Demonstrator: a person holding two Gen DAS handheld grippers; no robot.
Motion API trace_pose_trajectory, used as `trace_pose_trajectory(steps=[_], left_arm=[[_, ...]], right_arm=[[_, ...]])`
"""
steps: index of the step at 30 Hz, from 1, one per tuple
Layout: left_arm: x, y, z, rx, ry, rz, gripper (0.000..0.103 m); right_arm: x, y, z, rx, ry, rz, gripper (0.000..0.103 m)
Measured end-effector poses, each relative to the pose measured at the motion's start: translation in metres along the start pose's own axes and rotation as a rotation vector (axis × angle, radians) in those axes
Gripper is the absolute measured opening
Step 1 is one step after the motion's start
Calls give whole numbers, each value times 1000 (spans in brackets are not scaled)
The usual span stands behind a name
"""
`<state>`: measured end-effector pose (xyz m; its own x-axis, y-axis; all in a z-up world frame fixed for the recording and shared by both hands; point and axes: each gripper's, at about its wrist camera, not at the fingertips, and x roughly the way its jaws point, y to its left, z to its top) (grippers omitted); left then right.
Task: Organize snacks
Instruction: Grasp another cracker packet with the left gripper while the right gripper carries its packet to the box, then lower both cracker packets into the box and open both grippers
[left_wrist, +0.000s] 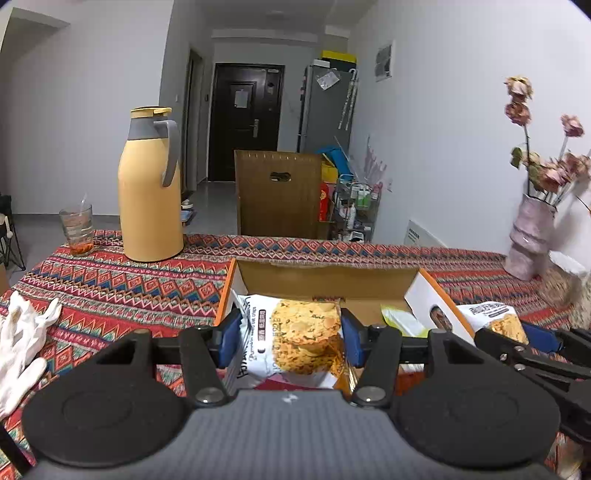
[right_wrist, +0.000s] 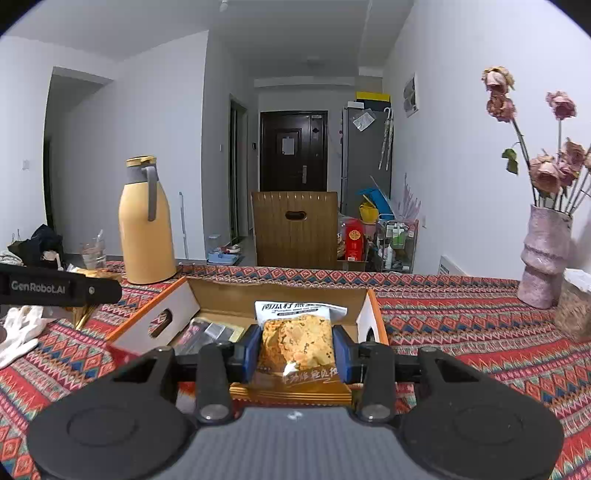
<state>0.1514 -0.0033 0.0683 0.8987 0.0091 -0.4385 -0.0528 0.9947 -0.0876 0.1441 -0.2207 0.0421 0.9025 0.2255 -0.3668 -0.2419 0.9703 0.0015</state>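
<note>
Patterned tablecloth (left_wrist: 110, 280); open cardboard box (right_wrist: 280, 291) holds dark packets (right_wrist: 207, 332).

"GenRobot.AI" in white on the black left tool (right_wrist: 59, 286); snack pack (right_wrist: 297, 339) print too blurry to read.

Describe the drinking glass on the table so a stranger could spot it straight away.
Start at the table with the red patterned cloth and find the tall yellow flask with the grey handle near its far edge. The glass stands just left of the flask. It is the only clear thing there, short, with something red at the bottom and a utensil sticking out of it.
</note>
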Motion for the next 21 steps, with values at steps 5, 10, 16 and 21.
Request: trace_pose_trajectory(steps=[5,10,16,21], left_arm=[[32,-1,12,-26,7,13,56],[70,-1,11,-49,28,39,56],[109,5,-11,-40,81,82,56],[115,3,-20,-21,104,73,56]], right_arm=[[42,-2,12,6,25,-2,40],[85,-7,11,40,67,-19,40],[120,-11,-6,54,115,-59,40],[128,-11,-11,50,137,-51,40]])
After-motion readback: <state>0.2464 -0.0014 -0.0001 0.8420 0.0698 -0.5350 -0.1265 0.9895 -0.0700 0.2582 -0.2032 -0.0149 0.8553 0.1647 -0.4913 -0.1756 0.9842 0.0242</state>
